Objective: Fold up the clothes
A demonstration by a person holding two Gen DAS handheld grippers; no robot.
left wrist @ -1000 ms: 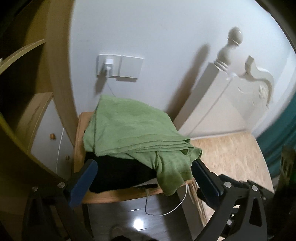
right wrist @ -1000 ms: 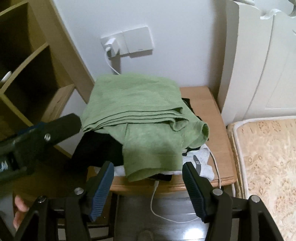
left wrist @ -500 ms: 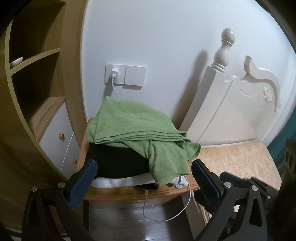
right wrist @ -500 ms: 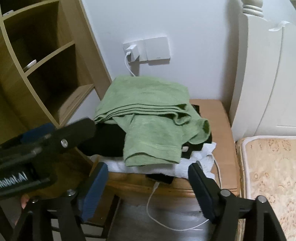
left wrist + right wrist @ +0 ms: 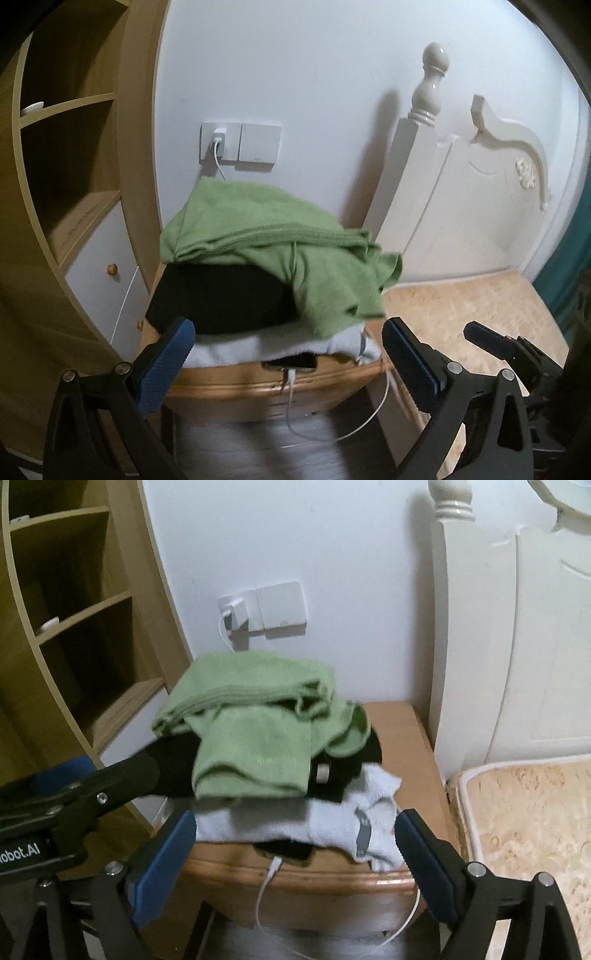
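A pile of clothes sits on a wooden nightstand (image 5: 236, 380) (image 5: 402, 734). On top lies a folded green garment (image 5: 280, 251) (image 5: 255, 738), under it a black garment (image 5: 221, 299) (image 5: 354, 764), and at the bottom a white one (image 5: 236, 347) (image 5: 351, 819). My left gripper (image 5: 284, 360) is open in front of the pile, holding nothing. My right gripper (image 5: 295, 856) is still opening, with nothing between its fingers, just short of the pile's front edge. In the right wrist view the left gripper (image 5: 66, 794) reaches in from the left.
A phone (image 5: 291, 363) with a white charging cable (image 5: 332, 432) pokes out under the pile. Wall socket with charger (image 5: 218, 142) behind. Wooden shelf unit (image 5: 74, 184) on the left, white headboard (image 5: 461, 206) and mattress (image 5: 528, 823) on the right.
Both grippers have drawn back and sunk, so the pile now sits farther off and more side-on. The right gripper's jaws have spread wider. The clothes have not moved.
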